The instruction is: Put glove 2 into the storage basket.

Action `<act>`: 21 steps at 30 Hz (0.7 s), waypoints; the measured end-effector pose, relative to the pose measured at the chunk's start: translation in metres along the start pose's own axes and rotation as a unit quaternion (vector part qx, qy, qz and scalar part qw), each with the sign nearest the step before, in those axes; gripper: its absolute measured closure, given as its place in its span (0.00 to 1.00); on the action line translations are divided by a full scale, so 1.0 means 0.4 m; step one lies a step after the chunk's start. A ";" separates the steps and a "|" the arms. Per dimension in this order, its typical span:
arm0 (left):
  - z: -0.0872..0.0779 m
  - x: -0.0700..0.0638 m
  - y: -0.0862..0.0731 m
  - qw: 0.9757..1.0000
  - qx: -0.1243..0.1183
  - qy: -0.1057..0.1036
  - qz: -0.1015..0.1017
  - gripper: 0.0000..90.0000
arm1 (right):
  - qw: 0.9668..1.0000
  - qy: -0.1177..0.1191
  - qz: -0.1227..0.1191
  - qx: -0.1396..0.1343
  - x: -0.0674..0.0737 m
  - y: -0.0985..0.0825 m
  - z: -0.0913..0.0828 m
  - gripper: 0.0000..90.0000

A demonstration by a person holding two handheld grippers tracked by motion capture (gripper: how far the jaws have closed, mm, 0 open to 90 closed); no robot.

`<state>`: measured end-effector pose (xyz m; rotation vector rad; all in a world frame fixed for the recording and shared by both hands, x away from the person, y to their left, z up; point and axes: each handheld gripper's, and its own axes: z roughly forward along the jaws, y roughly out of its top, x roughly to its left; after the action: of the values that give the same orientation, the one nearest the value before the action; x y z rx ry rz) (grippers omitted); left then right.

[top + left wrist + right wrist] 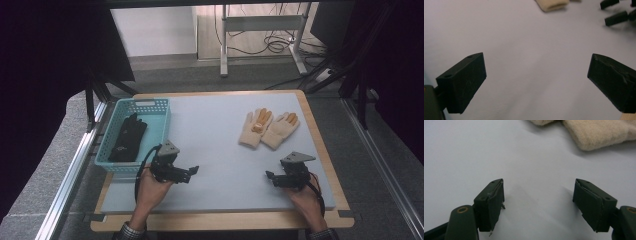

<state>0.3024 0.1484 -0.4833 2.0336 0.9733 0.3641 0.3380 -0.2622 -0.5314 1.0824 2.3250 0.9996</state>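
Two cream and orange gloves lie side by side on the grey mat, right of centre toward the back. A black glove lies in the teal basket at the left edge. My left gripper hovers just right of the basket's front corner, jaws open and empty, pointing right. My right gripper sits at the front right, in front of the cream gloves, jaws open and empty, pointing left. In the left gripper view a cream glove cuff lies far ahead. In the right gripper view the cream cuffs lie just beyond the jaws.
The mat rests on a wooden table with its edge showing around it. Metal rails run along both sides. A desk frame and cables stand on the floor behind the table. The other gripper's black jaws appear far off in the left gripper view.
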 end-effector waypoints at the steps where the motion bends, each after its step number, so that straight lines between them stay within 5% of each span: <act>1: 0.010 -0.011 -0.009 1.000 0.003 0.002 0.008 0.03 | 1.000 0.000 0.000 0.000 0.000 0.000 0.000 0.27; 8: 0.066 -0.048 -0.069 1.000 0.017 0.013 0.021 0.02 | 1.000 -0.001 -0.001 0.002 0.001 0.001 0.001 0.23; 15: 0.100 -0.045 -0.113 0.997 0.048 0.043 0.036 0.02 | 1.000 0.000 0.001 0.004 -0.001 0.001 0.002 0.22; 21: 0.111 -0.039 -0.125 0.997 0.060 0.040 0.029 0.03 | 1.000 0.000 0.001 0.005 -0.001 0.001 0.002 0.22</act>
<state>0.2915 0.1295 -0.5483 2.1742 1.0075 0.4310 0.3389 -0.2619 -0.5314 1.0891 2.3309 0.9900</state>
